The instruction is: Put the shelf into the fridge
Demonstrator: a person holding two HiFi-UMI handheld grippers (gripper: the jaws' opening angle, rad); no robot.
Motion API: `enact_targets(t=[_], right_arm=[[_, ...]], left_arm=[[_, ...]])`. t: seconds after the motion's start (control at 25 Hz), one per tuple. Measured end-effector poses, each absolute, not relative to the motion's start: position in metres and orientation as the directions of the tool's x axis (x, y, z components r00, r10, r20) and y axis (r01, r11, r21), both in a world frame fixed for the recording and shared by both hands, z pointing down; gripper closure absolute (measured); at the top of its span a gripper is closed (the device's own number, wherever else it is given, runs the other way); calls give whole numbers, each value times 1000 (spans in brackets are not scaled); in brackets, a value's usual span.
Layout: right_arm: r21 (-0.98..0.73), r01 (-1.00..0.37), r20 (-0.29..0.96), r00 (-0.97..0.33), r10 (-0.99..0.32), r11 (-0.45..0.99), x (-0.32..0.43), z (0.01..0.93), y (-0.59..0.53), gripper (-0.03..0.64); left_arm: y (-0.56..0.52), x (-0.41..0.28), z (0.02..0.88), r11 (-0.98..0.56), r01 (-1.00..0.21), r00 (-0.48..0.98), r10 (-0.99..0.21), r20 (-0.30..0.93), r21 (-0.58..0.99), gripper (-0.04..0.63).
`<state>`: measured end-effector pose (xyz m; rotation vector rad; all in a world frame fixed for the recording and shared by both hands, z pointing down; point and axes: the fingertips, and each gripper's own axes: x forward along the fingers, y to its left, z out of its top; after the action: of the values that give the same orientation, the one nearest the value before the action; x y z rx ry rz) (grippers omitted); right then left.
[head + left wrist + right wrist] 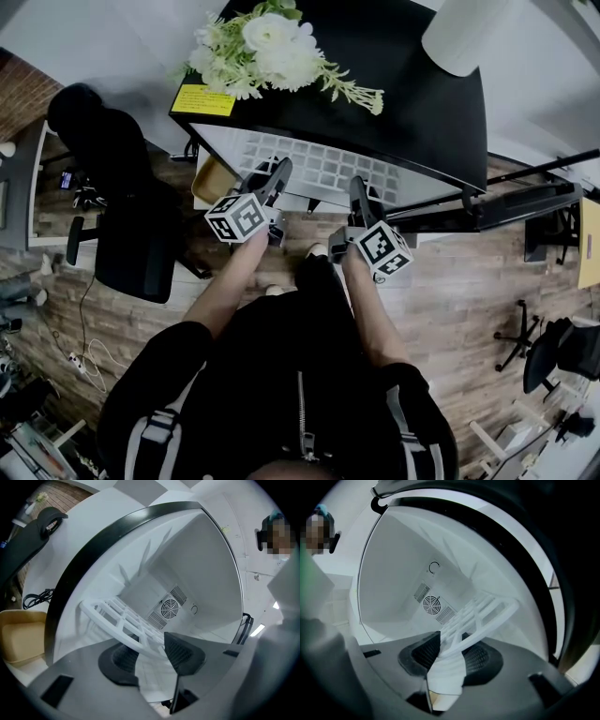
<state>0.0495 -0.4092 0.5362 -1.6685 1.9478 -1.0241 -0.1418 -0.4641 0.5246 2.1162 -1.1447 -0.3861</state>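
Observation:
The white lattice shelf [319,167] pokes out of the black fridge [394,75], its front edge toward me. My left gripper [279,171] is shut on the left part of that edge, and my right gripper [357,189] on the right part. In the left gripper view the shelf [119,615] runs from between the pads of the left gripper [151,652] into the white fridge cavity. The right gripper view shows the shelf [483,610] clamped in the right gripper [451,654], roughly level. The shelf's far end is inside, short of the back wall's fan grille [169,607].
White flowers [267,45] and a white cylinder [464,33] stand on the fridge top. A black office chair [122,211] sits at the left, a tan box [21,637] is beside the fridge, and cables lie on the wooden floor. The fridge's dark door frame [93,545] rings the opening.

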Motion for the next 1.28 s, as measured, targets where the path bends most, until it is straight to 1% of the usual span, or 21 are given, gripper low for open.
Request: enact_targets(t=[1.28], right_arm=[[-730,-683,150,-179,-972,14,59,538,-445,466]], left_arm=[[-501,-133,526,-365,-610,563,-824,60,703,411]])
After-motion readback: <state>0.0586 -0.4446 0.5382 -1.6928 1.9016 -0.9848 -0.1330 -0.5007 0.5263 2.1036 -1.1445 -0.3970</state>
